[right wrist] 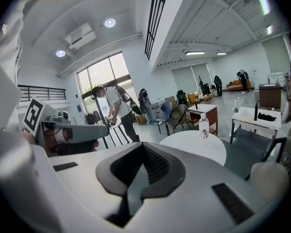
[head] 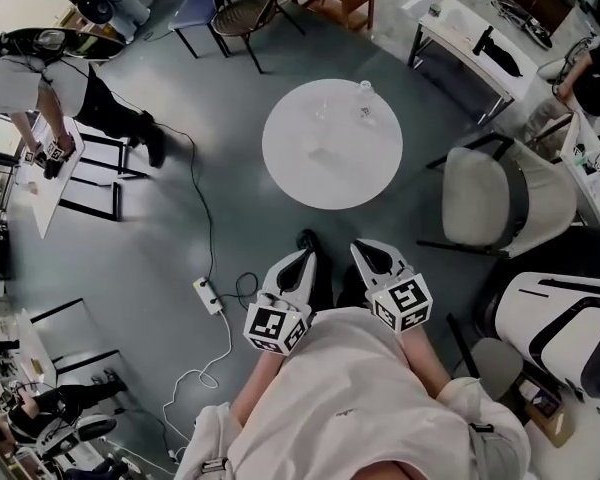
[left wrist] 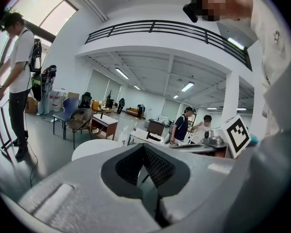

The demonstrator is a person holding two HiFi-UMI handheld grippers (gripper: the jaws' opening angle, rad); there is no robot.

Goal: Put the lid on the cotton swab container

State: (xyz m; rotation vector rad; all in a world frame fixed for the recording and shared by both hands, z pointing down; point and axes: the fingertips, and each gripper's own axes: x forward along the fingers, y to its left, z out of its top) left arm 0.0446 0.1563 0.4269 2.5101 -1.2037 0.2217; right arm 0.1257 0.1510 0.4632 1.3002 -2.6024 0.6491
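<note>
Left gripper and right gripper fingers are pressed together, empty. A bottle stands upright on the tabletop ahead.

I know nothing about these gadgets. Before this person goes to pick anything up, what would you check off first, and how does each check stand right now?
1. Left gripper empty: ok. Its jaws are together with nothing between them.
2. Right gripper empty: ok. Its jaws are also together and hold nothing.
3. Jaws opened for a grasp: not ok. Both are shut.
4. Grippers at the round table: not ok. Both are held close to the person's body, short of the table.
5. Lid and container found: cannot tell. Only a bottle shows clearly on the table, and anything else there is too faint to name.
</note>
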